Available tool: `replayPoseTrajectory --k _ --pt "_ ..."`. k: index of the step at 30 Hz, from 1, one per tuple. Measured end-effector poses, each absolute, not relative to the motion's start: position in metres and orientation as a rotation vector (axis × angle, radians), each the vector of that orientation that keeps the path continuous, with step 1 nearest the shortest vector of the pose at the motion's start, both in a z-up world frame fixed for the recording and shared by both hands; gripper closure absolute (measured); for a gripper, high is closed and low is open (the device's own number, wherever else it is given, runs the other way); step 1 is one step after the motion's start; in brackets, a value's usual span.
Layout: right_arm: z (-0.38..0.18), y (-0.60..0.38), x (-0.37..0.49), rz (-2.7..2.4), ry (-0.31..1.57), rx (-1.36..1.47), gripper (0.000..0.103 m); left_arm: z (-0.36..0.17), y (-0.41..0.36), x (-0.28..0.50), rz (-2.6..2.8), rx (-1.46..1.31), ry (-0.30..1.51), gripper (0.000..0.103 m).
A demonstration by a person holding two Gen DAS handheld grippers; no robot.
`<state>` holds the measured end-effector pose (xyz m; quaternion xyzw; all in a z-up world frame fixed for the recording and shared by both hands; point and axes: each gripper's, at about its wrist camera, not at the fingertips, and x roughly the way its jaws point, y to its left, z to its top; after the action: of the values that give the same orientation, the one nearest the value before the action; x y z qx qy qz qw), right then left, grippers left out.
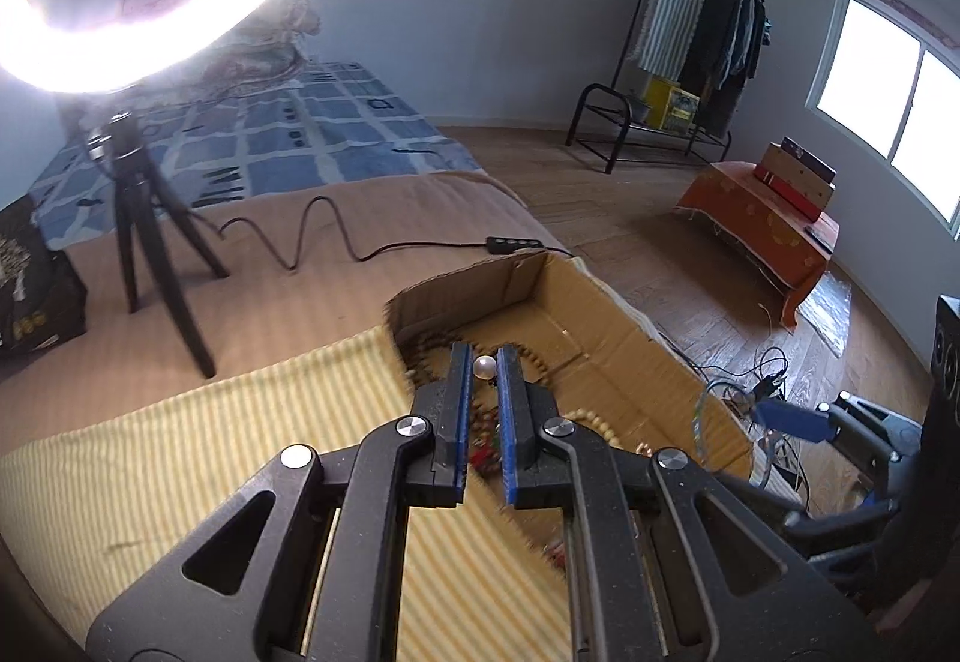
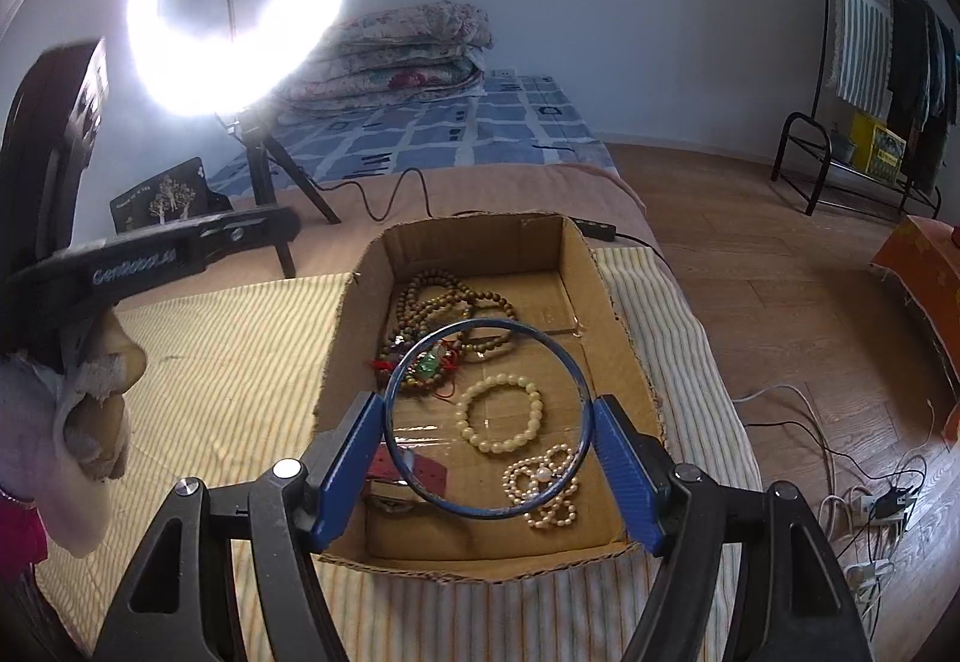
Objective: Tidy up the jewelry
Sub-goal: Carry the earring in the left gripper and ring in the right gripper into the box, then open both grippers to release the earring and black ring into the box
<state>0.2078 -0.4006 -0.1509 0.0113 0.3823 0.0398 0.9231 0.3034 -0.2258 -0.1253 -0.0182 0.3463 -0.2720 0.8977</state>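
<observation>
Right wrist view, striped bedcover (image 2: 228, 362) under cardboard box (image 2: 360, 296), right fingers (image 2: 624, 458) gripping blue bangle (image 2: 576, 368), left fingers (image 1: 462, 380) pinching pearl (image 1: 483, 365).

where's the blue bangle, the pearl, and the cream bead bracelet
blue bangle (image 2: 393, 392): right wrist view, left side of the ring beside the finger
pearl (image 1: 483, 366): left wrist view, centre of the bead between the fingertips
cream bead bracelet (image 2: 534, 410): right wrist view, right-hand beads of the loop
</observation>
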Motion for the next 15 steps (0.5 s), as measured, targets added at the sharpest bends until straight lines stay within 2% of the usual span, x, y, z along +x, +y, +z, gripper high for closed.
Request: replayPoseTrajectory --k 15 --pt "-0.166 -0.42 0.231 0.061 0.802 0.049 0.03 -0.133 -0.269 0.329 -0.572 -0.012 0.731 0.097"
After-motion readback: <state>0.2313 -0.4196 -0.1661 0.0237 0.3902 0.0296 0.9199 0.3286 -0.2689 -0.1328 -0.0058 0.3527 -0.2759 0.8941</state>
